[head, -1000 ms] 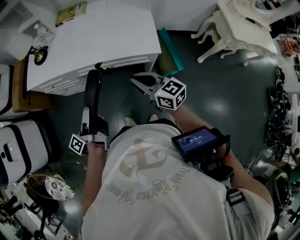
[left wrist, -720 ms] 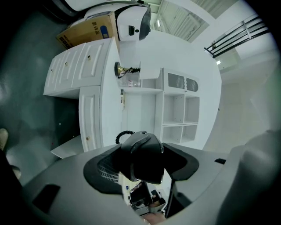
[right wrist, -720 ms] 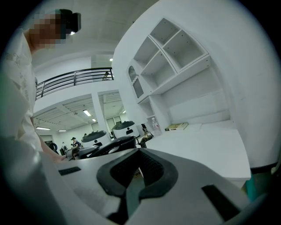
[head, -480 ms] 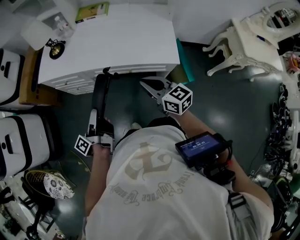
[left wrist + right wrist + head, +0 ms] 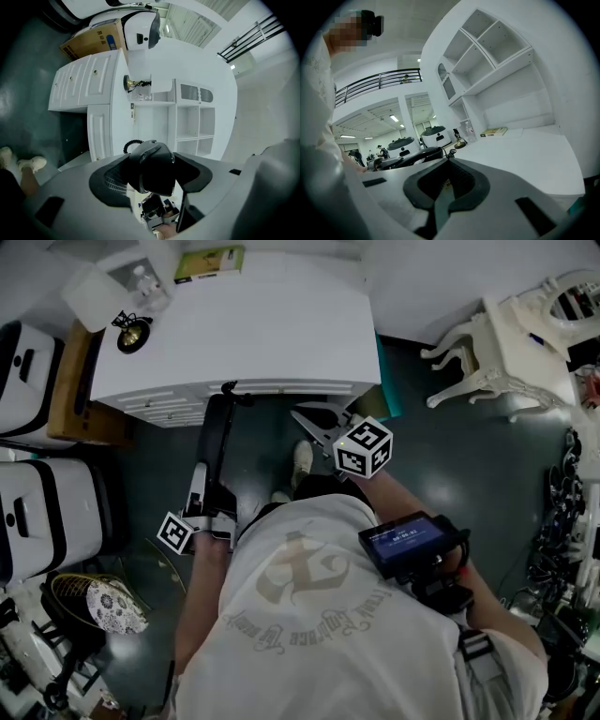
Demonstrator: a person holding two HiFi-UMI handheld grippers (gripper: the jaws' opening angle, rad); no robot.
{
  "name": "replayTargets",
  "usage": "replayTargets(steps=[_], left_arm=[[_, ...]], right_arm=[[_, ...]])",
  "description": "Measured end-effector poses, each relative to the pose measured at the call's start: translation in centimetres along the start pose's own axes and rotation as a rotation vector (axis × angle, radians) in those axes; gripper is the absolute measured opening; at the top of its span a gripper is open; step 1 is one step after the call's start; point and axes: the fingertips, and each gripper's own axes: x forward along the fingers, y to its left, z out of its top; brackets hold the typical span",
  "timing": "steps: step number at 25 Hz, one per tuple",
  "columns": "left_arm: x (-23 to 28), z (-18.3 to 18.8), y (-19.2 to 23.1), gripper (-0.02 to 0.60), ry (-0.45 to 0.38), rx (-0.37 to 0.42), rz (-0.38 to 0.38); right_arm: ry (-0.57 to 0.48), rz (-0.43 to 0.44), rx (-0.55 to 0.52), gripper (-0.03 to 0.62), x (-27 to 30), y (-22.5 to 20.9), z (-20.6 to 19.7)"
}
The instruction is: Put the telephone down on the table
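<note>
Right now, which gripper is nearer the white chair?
Right. The right gripper is in front of the table, toward the white chair; the left gripper, holding the telephone handset, is farther off on the opposite side.

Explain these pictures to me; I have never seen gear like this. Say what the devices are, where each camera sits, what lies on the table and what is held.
There is no robot: a person holds a hand-worked two-jaw gripper in each hand. The head view comes from a camera on the person's head, looking steeply down; the two gripper views come from cameras riding on the grippers, looking along their jaws. The left gripper is clamped on a long black telephone handset with a coiled cord, held in front of the white table with drawers, not yet set down. The right gripper, carrying a cube with square markers, has its jaws together and nothing between them. On the table lie a flat green-and-yellow book and a small dark, brass-coloured object that I cannot identify.
</note>
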Motion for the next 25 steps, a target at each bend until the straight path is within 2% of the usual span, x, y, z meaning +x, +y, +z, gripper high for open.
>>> replayTargets(steps=[13,25], left_arm=[[4.1,2.0,0.7,0.278,-0.021,0.016,0.023],[9.3,4.2,1.2,0.278,-0.114,-0.002,0.034]], right_arm=[[0.046,0.087,0.009,0.015,6.2,-3.5,1.5],[0.048,0.161,0.028,0.015,9.4,-8.6,3.8]])
